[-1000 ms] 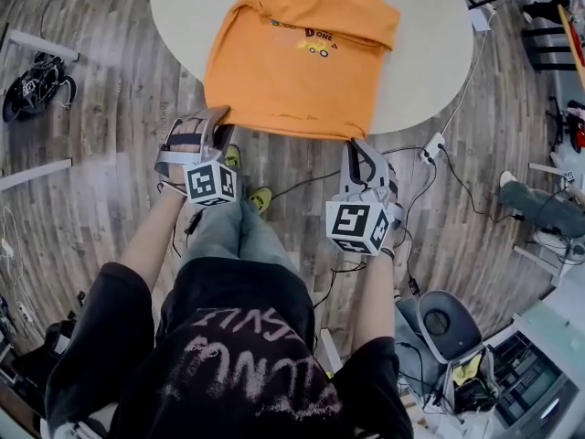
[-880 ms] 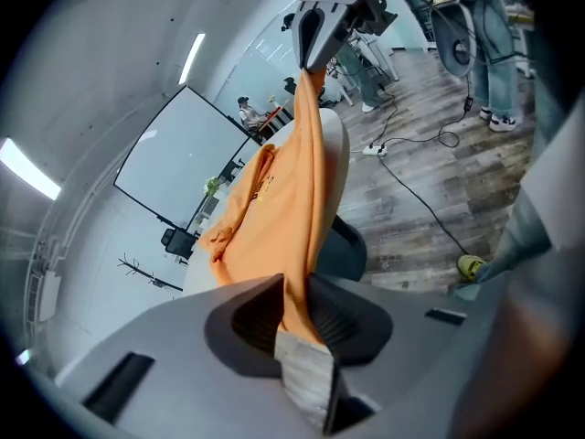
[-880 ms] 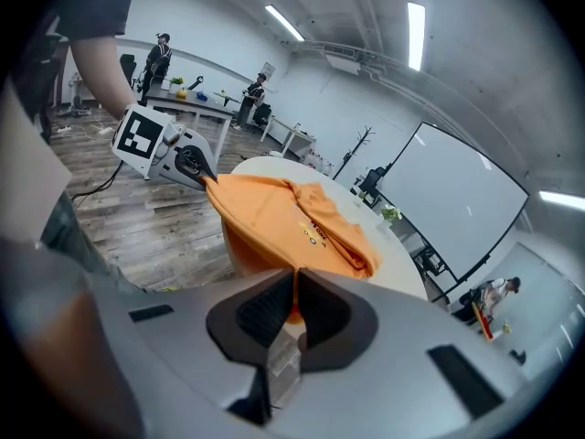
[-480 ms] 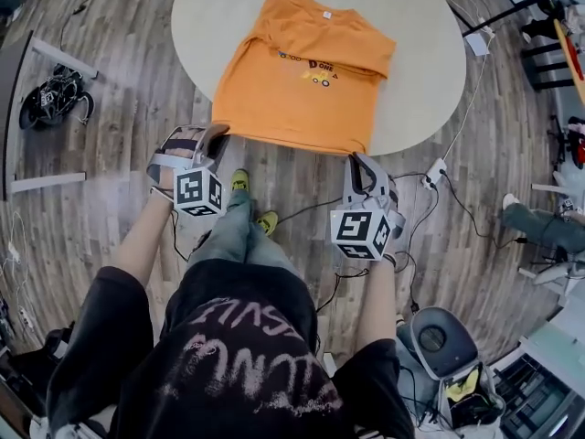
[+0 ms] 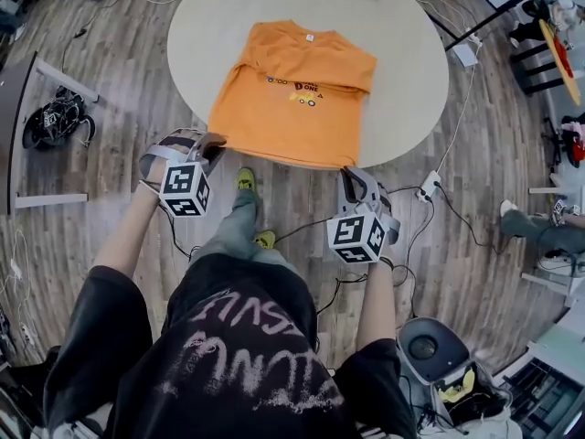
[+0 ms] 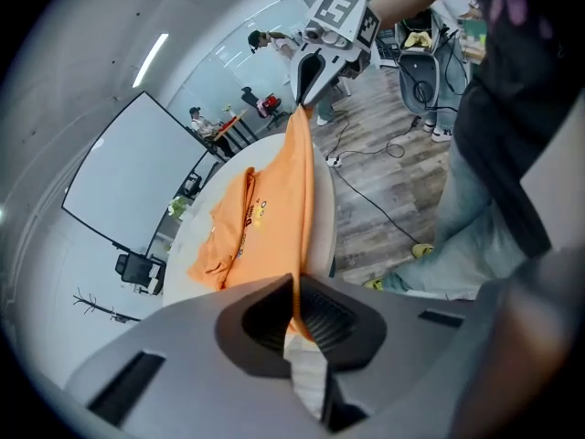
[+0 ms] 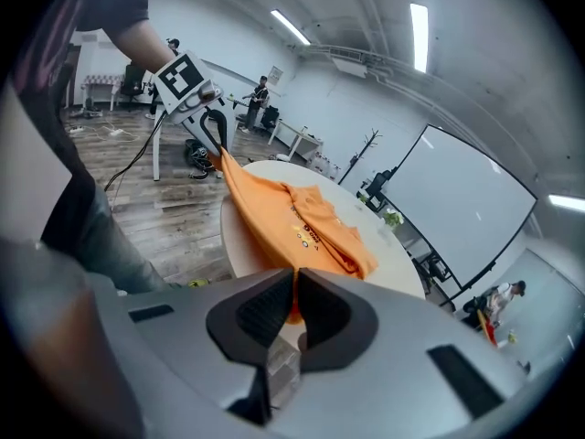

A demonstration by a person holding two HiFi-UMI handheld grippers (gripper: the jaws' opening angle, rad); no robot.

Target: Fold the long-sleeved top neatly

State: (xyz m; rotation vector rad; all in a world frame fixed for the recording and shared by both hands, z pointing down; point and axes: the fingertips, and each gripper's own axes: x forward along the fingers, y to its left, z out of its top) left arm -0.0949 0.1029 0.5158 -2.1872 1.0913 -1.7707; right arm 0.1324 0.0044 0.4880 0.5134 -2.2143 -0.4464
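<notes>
The round table (image 5: 411, 62) fills the 12 o'clock half of the head view. The orange top (image 5: 292, 108) lies flat on it, print up, with the collar at 12 o'clock. The sleeves appear folded in, and the hem reaches the table's 6 o'clock edge. I judge the top light, soft and limp. It will sag between holds and crease easily, so I take it at both hem corners and keep the hem taut. The left gripper (image 5: 212, 142) has just been closing its jaws, which now pinch the hem corner at 7 o'clock. The right gripper (image 5: 351, 174) is clamped on the hem corner at 5 o'clock. The hem runs stretched between both grippers.
</notes>
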